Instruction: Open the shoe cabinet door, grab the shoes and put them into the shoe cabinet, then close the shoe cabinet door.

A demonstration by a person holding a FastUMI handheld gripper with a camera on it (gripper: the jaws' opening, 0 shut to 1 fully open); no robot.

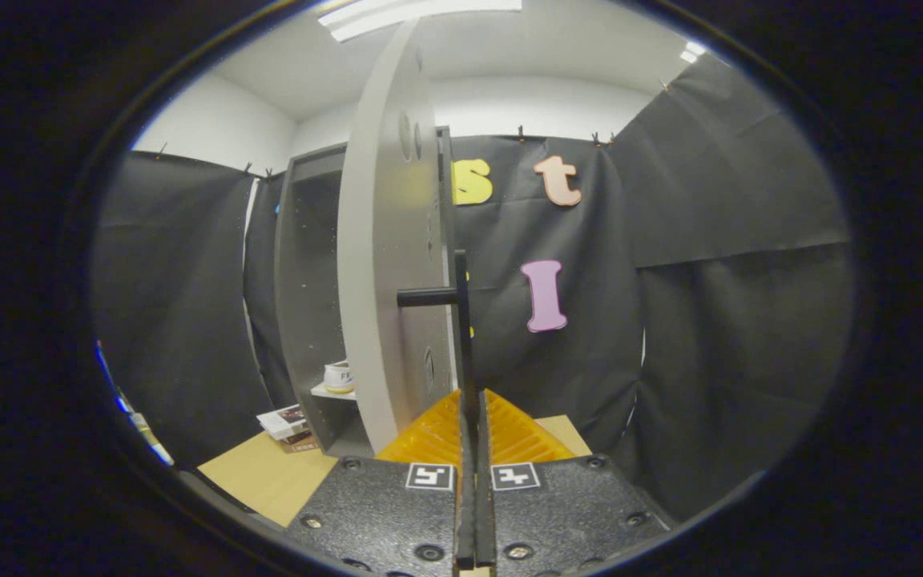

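Tool clenched on thin black bar handle of pale grey cabinet door, door ajar just ahead. Rigid panel, likely light on hinge; handle best hold. White shoe on shelf inside grey cabinet, beyond-left.

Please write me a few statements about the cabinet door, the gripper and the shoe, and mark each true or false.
1. The gripper is shut on the door handle. True.
2. The cabinet door is fully closed. False: it stands open, showing the inside.
3. A shoe sits on a shelf inside the shoe cabinet. True.
4. The shoe lies between the fingers. False: only the thin handle bar is between them.
5. Books lie beside the cabinet's base. True.
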